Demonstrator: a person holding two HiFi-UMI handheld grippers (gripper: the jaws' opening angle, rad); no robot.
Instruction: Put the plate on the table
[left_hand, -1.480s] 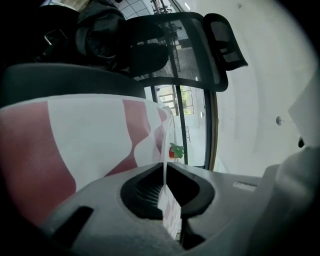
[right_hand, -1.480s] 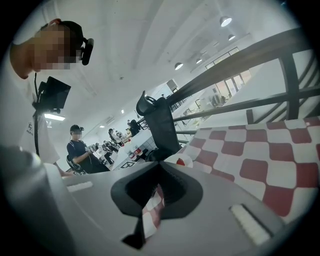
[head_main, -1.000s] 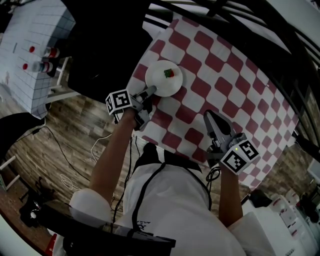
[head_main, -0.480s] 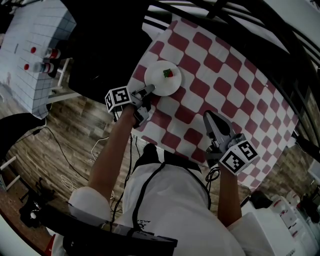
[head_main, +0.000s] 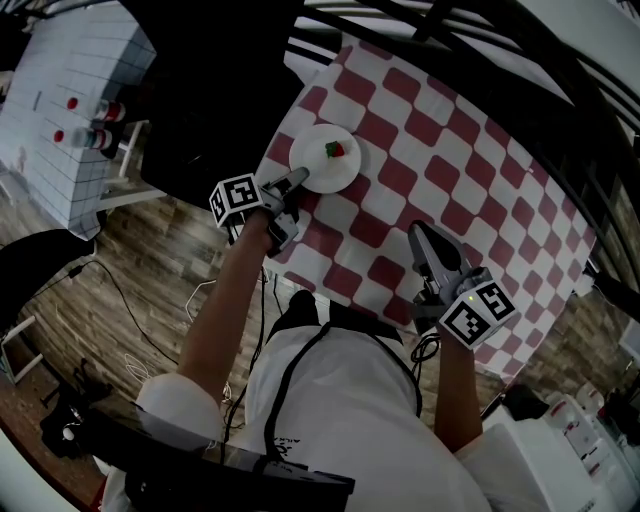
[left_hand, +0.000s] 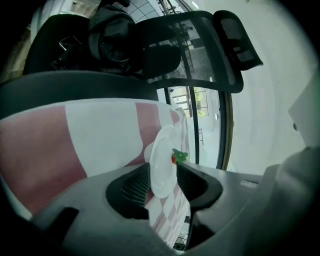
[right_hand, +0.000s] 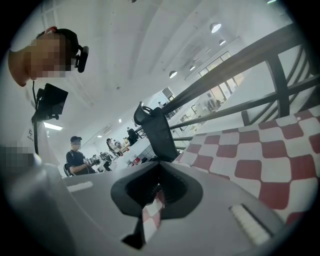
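**Head view:** the plate (head_main: 325, 160) is lying flat on the table (head_main: 470, 190), close to the table's left edge and towards its far corner, and is carrying a small red and green piece (head_main: 335, 149). The left gripper (head_main: 300, 181) is reaching in over the table's left edge, its tips straddling the plate's near rim. The right gripper (head_main: 418, 232) is hovering over the table's near half, well apart from the plate, so the left is by far the nearer tool.

**Left gripper view:** the plate (left_hand: 161, 167) is showing edge-on, its rim standing between the two jaws. The jaws have just been opening and are now standing wide, with a gap on each side of the rim and nothing gripped. The plate is lying straight ahead along the gripper's pointing line, so the release is judged to be calling for a straight pull back over the table's left edge, without lifting the rim.

**Right gripper view:** the jaws are meeting at their tips and holding nothing, with only the table's checked cloth (right_hand: 270, 150) lying beyond them
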